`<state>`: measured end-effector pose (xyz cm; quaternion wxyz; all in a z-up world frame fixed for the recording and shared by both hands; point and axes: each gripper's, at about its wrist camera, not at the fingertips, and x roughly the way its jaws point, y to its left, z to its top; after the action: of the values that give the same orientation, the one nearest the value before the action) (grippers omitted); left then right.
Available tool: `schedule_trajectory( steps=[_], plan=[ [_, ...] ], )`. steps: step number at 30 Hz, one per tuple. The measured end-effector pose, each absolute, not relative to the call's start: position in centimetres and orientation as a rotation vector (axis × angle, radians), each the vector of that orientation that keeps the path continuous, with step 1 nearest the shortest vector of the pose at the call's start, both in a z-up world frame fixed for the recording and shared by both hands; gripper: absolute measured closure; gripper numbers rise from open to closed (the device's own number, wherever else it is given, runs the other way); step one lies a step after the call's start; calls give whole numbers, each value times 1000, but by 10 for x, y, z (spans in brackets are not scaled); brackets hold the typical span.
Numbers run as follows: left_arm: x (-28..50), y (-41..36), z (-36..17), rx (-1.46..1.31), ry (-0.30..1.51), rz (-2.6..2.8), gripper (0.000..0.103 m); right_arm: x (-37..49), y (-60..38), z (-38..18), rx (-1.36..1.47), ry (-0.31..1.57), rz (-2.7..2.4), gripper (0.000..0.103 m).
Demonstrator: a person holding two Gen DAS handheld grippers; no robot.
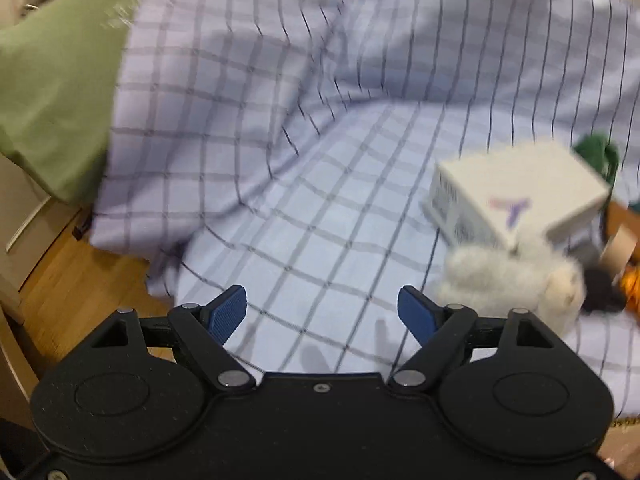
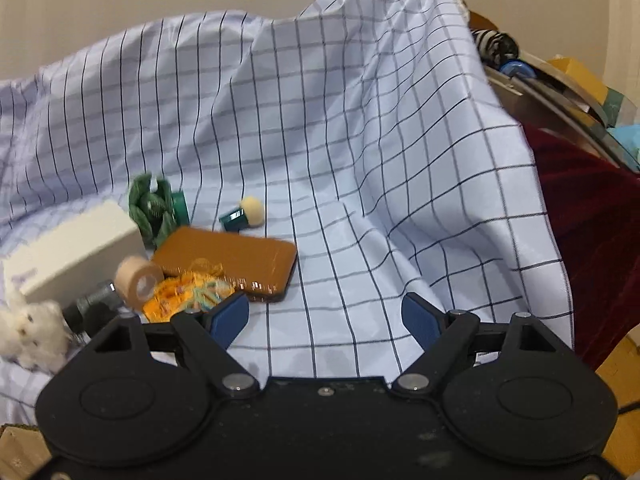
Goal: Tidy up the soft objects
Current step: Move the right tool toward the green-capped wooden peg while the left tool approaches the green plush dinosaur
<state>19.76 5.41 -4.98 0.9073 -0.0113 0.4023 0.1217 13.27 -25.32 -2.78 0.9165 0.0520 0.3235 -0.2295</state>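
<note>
Both grippers stood released with nothing between their blue pads: the left gripper (image 1: 322, 314) and the right gripper (image 2: 326, 320) each hung over bare checked sheet (image 2: 340, 160). The white box (image 2: 76, 250) served as the landmark. A fluffy white toy (image 2: 30, 330) lay just in front of it, a green knitted piece (image 2: 150, 210) behind it, and a brown pad (image 2: 230, 262) and a tape roll (image 2: 138, 278) beside it.

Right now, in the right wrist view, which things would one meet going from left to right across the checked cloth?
White fluffy toy → white box → beige tape roll → brown flat case → dark red fabric.
</note>
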Motion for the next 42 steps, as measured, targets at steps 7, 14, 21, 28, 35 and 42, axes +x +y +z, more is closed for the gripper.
schedule_trajectory(
  steps=[7,14,21,28,35,42],
  plan=[
    [200,53,-40,-15,735,273,23,134,-256,-32,122,641,-508,16],
    [202,57,-65,-41,827,264,23,134,-262,-48,133,705,-509,16],
    [201,49,-62,-31,811,246,23,139,-263,-49,136,721,-514,16],
    [205,55,-69,-68,872,247,23,141,-261,-44,117,718,-498,15],
    [207,55,-76,-19,902,240,23,150,-264,-46,86,775,-483,14],
    [209,61,-67,45,870,251,23,165,-271,-36,11,753,-522,13]
  ],
)
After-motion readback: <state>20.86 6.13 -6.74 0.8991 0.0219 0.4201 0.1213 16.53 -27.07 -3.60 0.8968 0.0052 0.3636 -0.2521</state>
